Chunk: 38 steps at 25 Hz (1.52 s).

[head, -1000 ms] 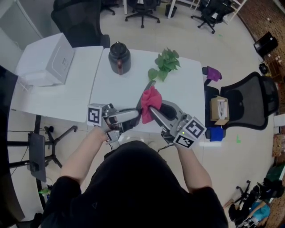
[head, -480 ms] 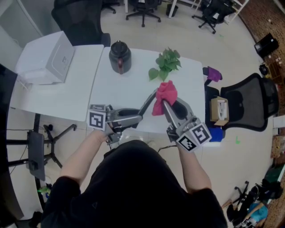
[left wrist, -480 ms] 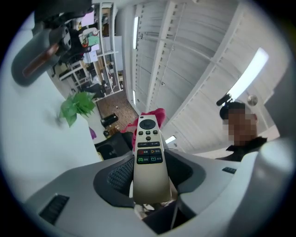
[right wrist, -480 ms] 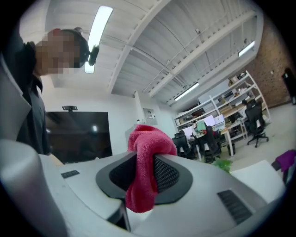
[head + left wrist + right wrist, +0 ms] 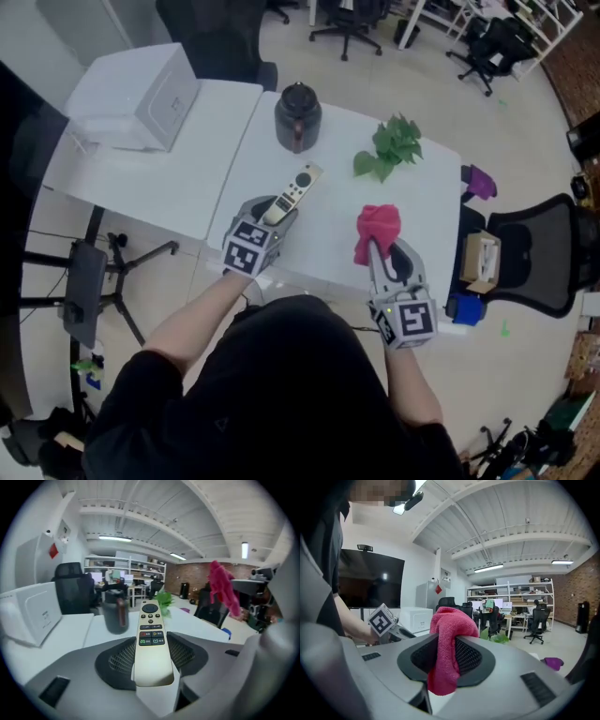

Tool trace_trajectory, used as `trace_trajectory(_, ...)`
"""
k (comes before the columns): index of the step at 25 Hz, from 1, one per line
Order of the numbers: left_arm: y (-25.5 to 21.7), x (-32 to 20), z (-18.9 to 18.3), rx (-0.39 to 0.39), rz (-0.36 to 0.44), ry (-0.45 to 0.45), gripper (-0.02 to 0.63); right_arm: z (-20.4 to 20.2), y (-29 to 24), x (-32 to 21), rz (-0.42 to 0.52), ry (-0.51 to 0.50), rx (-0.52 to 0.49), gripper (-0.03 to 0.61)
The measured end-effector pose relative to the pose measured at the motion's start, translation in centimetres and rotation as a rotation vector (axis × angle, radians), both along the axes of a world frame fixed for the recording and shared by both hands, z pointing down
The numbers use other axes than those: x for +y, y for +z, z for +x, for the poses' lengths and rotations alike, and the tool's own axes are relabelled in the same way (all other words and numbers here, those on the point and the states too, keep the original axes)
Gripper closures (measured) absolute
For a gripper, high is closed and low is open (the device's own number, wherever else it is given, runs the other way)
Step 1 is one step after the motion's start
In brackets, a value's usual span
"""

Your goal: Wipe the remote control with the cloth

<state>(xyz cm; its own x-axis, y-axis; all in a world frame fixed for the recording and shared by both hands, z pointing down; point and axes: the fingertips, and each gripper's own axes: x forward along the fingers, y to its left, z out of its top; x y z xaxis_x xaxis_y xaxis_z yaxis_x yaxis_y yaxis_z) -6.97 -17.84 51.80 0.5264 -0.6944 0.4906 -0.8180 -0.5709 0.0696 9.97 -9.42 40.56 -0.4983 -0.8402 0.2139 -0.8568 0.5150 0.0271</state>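
Pink cloth [image 5: 377,230] sits bunched in the right tongs [image 5: 379,251], which pinch it tight over the near edge of the white counter [image 5: 328,234]. The left tongs [image 5: 275,214] clamp the lower end of the pale remote control [image 5: 295,190], buttons up, its far end aimed toward the dark jug [image 5: 298,115]. Cloth and remote are apart, not touching. A green leafy sprig [image 5: 387,147] lies beyond the cloth, and a white box [image 5: 141,86] stands on the counter further left.
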Motion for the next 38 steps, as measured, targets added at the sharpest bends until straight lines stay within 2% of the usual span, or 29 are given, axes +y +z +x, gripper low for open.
trace_trajectory(4,5.0,-2.4,-9.8,-0.089,-0.057,-0.232,0.405,-0.6,1.7,0.5,-0.048,-0.008,0.002,0.479)
trace_trajectory(7,9.0,-3.2,-17.6,-0.161,-0.129,-0.377,0.405,-1.1,2.6,0.7,-0.072,-0.012,0.008,0.479)
trace_trajectory(10,12.1,-3.7,-22.9,-0.203,-0.215,-0.467,0.405,-1.2,3.0,0.8,-0.087,-0.016,0.015,0.479)
trace_trajectory(13,14.9,-3.7,-26.5,-0.245,-0.309,-0.53,0.405,-1.2,3.3,0.9,-0.11,-0.017,0.024,0.479)
trace_trajectory(17,17.0,-3.9,-28.0,-0.196,-0.401,-0.533,0.403,-1.8,3.6,1.1,-0.132,-0.013,0.041,0.477)
trace_trajectory(19,17.2,-3.8,-29.5,-0.263,-0.405,-0.562,0.403,-1.7,3.8,1.1,-0.144,-0.007,0.047,0.479)
trace_trajectory(20,17.5,-3.7,-29.4,-0.268,-0.416,-0.56,0.403,-1.6,3.8,1.1,-0.148,-0.005,0.049,0.479)
trace_trajectory(23,18.5,-4.0,-26.2,-0.132,-0.454,-0.478,0.402,-1.6,3.7,1.0,-0.151,-0.002,0.051,0.479)
trace_trajectory(24,18.6,-3.9,-26.7,-0.157,-0.455,-0.491,0.402,-1.6,3.7,0.9,-0.153,0.0,0.052,0.479)
trace_trajectory(26,18.6,-3.2,-29.3,-0.269,-0.448,-0.555,0.402,-1.6,3.7,0.8,-0.155,0.0,0.051,0.479)
trace_trajectory(27,18.7,-3.0,-29.4,-0.276,-0.45,-0.562,0.4,-1.5,3.7,0.7,-0.156,0.0,0.052,0.479)
trace_trajectory(28,18.8,-3.0,-28.9,-0.252,-0.455,-0.552,0.397,-1.4,3.7,0.7,-0.158,0.002,0.053,0.479)
trace_trajectory(29,18.8,-3.0,-28.5,-0.233,-0.452,-0.543,0.367,-1.2,3.7,0.7,-0.159,0.006,0.055,0.479)
trace_trajectory(32,17.7,-3.3,-30.2,-0.311,-0.382,-0.581,0.331,-0.6,4.0,0.6,-0.167,0.026,0.054,0.477)
trace_trajectory(34,16.8,-2.8,-31.2,-0.326,-0.352,-0.612,0.328,-0.3,4.8,-0.1,-0.183,0.04,0.048,0.477)
trace_trajectory(38,13.9,-2.4,-28.6,-0.203,-0.245,-0.557,0.328,2.2,8.5,-1.5,-0.273,0.108,0.082,0.477)
